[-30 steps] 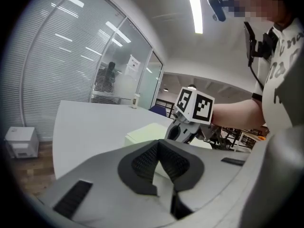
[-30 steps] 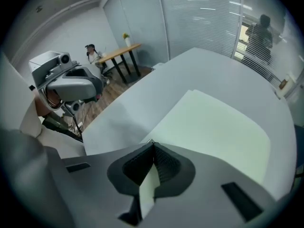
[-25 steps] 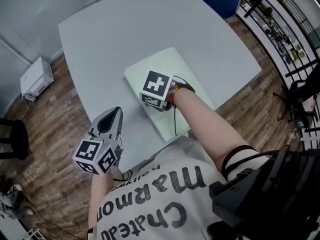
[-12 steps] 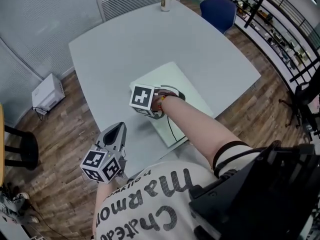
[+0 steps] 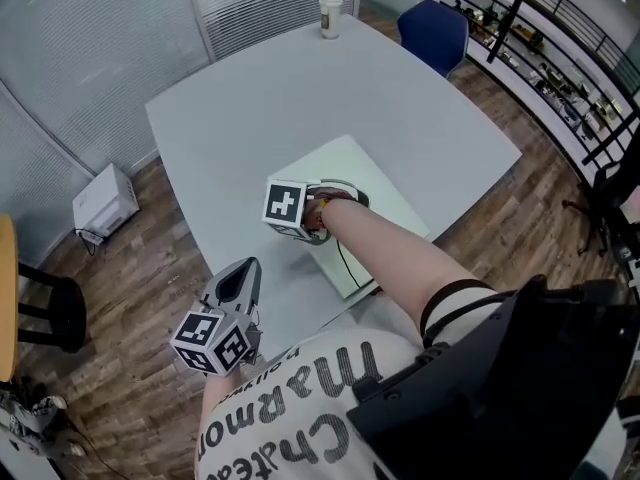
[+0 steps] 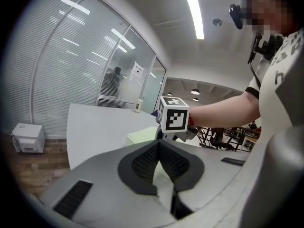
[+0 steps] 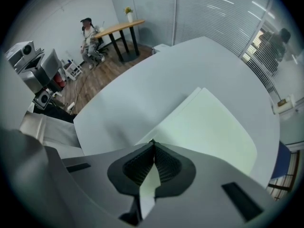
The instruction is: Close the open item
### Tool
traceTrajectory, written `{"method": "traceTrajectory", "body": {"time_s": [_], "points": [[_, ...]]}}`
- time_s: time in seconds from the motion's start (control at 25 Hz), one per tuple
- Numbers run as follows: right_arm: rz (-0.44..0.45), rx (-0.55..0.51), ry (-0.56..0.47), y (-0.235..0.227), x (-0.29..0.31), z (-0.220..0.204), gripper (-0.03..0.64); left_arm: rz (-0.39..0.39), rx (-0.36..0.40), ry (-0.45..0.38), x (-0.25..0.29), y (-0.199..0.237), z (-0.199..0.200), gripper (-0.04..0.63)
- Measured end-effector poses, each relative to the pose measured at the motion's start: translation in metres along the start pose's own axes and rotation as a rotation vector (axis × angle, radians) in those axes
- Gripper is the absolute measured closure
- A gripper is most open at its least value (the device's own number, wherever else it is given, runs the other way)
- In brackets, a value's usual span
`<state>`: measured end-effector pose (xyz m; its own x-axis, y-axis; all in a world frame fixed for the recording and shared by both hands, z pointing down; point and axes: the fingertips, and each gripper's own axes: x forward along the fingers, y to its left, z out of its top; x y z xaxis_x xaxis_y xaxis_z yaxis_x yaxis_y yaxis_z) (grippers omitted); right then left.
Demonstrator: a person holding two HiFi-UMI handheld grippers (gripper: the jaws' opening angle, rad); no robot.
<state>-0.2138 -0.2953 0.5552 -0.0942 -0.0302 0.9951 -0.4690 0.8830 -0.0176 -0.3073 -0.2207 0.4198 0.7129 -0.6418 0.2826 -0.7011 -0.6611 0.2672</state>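
A flat pale green folder-like item [image 5: 375,198] lies shut near the front of the grey table [image 5: 270,88]. My right gripper [image 5: 290,210] rests low over its left part, with the marker cube hiding the jaws. In the right gripper view the right gripper [image 7: 152,142] is shut, its tips meeting just above the green item [image 7: 209,127]. My left gripper [image 5: 243,273] hangs off the table's front left edge. The left gripper [image 6: 159,142] is shut on nothing and points at the green item [image 6: 142,136] and the right gripper's cube [image 6: 173,115].
A paper cup [image 5: 330,13] stands at the table's far edge, with a blue chair [image 5: 435,23] behind it. A white box [image 5: 105,203] and a dark stool [image 5: 50,313] sit on the wood floor at the left. Black shelves [image 5: 560,68] line the right side.
The head view has tilted up, showing more of the far table and the cup. The right gripper has slid a little toward the green item's left edge. Both grippers stay shut.
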Motion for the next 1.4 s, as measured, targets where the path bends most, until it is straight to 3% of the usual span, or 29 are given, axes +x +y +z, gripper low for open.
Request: {"method": "traceTrajectory", "body": {"time_s": [0.6,0.76,0.96,1.12,1.2,1.28,1.4], "points": [[0.06,0.045,-0.055,-0.002,0.001,0.0,0.618,0.03,-0.031,-0.016,-0.002,-0.003,0.001,0.603],[0.09,0.064,-0.105,0.003,0.001,0.0,0.617,0.041,-0.034,-0.025,0.004,-0.012,0.005,0.603],[0.058,0.104,-0.197,0.0,-0.003,-0.009,0.617,0.056,-0.033,-0.009,0.02,-0.038,0.003,0.603],[0.043,0.099,-0.357,-0.001,-0.009,-0.004,0.617,0.093,-0.071,-0.018,0.032,-0.058,0.003,0.603],[0.073,0.156,-0.48,-0.003,-0.015,-0.007,0.617,0.138,-0.087,-0.05,0.036,-0.067,0.003,0.603],[0.15,0.29,-0.659,-0.007,-0.036,-0.016,0.617,0.209,-0.111,-0.108,0.034,-0.071,0.002,0.601],[0.309,0.471,-1.026,-0.017,-0.098,-0.033,0.617,0.307,-0.181,-0.185,0.028,-0.074,-0.004,0.601]]}}
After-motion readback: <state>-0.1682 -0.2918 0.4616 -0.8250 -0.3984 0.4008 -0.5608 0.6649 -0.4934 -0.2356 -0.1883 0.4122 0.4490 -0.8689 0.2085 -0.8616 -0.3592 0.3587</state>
